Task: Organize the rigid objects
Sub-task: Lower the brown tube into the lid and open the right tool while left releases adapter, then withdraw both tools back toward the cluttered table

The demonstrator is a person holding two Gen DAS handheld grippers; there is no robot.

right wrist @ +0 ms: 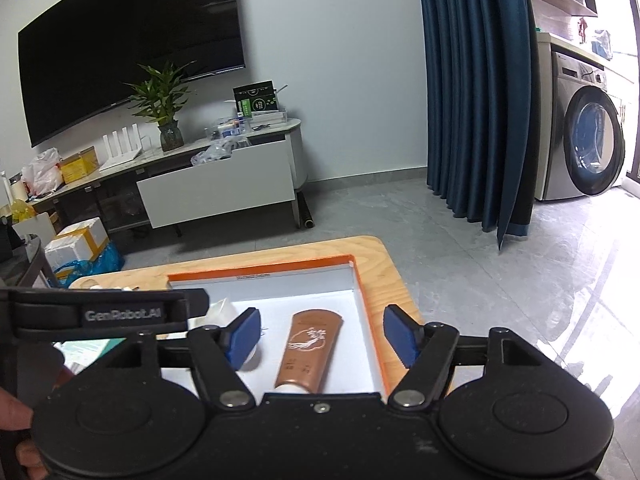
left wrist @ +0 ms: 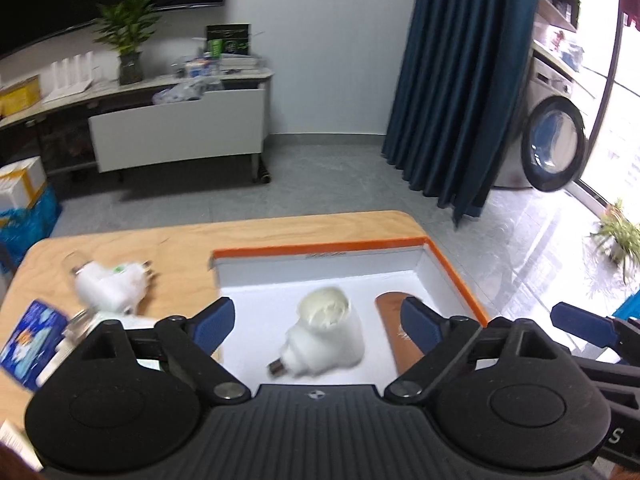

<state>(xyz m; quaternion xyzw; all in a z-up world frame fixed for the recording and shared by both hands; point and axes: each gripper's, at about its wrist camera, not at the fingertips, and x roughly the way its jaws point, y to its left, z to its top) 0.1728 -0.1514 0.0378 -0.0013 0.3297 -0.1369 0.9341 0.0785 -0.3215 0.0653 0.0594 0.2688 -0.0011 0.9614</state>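
An orange-rimmed box [left wrist: 456, 268] with a white floor sits on the wooden table. A white light bulb [left wrist: 326, 334] lies on its side in it, metal base toward me, between the blue pads of my left gripper [left wrist: 316, 322], which stands open and clear of it. Beside the bulb lies a bronze tube [right wrist: 310, 350], cap toward me. My right gripper [right wrist: 326, 338] is open above the tube, its pads well apart from it. Another white bulb [left wrist: 110, 284] lies on the table left of the box.
A blue printed packet [left wrist: 30, 338] and small clear items lie at the table's left edge. The other gripper's body [right wrist: 100, 312] crosses the right wrist view at left, a hand [right wrist: 16, 420] below it. Beyond the table [right wrist: 396, 280] are grey floor, a TV cabinet, curtain and washing machine.
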